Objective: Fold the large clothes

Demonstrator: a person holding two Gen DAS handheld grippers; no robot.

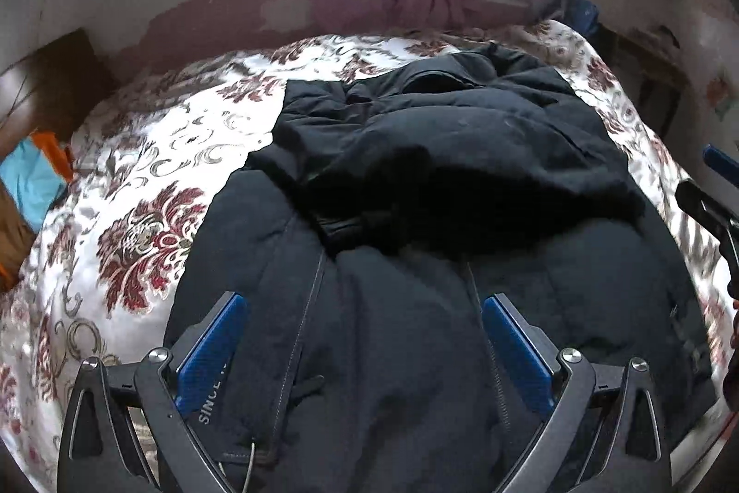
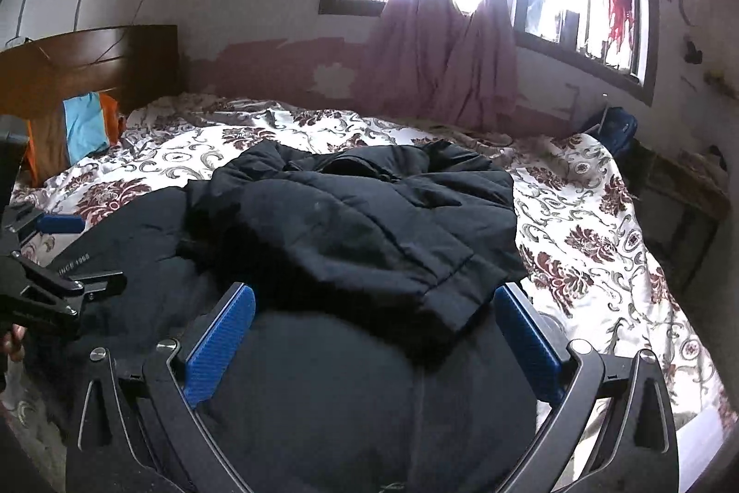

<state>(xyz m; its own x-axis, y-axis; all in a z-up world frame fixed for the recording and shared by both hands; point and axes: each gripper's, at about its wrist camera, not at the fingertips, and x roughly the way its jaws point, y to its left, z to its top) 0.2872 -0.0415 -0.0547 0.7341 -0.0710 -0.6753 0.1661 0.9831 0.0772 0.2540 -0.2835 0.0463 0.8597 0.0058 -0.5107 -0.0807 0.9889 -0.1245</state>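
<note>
A large black padded jacket (image 1: 439, 179) lies spread on the bed, collar toward the far wall, both sleeves folded across its chest. It also shows in the right wrist view (image 2: 351, 234). My left gripper (image 1: 365, 308) is open just above the jacket's near hem, left of the zip, holding nothing. My right gripper (image 2: 374, 303) is open above the near right part of the jacket, by a folded sleeve cuff (image 2: 457, 299), holding nothing. Each gripper shows at the edge of the other's view: the right gripper (image 1: 711, 188) and the left gripper (image 2: 51, 262).
The bed has a white quilt with dark red flowers (image 1: 138, 225), also shown in the right wrist view (image 2: 600, 243). A wooden headboard (image 2: 92, 58) and a blue and orange cloth (image 2: 83, 128) are at left. A pink curtain (image 2: 443, 58) hangs under the window.
</note>
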